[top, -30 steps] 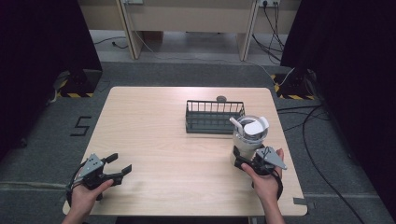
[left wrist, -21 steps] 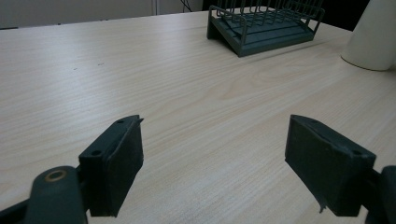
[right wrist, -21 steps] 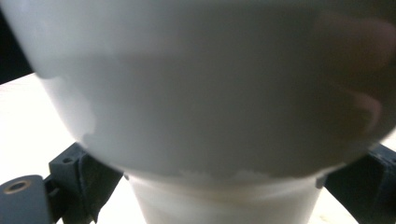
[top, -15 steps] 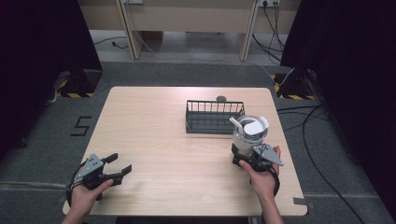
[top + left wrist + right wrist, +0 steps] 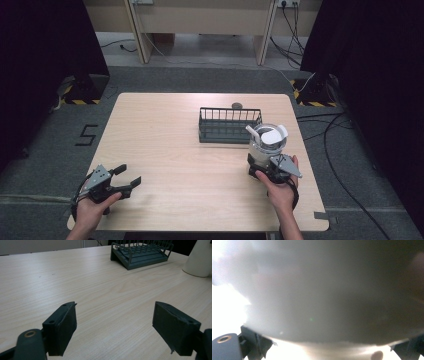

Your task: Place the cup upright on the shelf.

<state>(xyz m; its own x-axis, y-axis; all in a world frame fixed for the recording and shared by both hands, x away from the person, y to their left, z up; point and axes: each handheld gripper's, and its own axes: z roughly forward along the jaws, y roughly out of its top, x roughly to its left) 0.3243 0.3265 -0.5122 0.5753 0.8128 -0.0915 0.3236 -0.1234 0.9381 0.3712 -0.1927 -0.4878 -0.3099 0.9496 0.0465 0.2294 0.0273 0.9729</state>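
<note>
Right gripper (image 5: 266, 167) advanced onto the jug (image 5: 266, 142)

Near the desk's right edge, its jaws probably clasped the jug's base; the left gripper (image 5: 125, 180) stayed wide, idle.

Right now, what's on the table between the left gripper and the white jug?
Nothing: in the high view, only bare table lies between the left gripper and the white jug.

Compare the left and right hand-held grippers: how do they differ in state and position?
The left hand-held gripper has its jaws spread over bare table, touching nothing; the right hand-held gripper sits against the base of the white container, which looms close in its own view. Left is far from the wire rack; right is near it. Both are hand-held.
</note>
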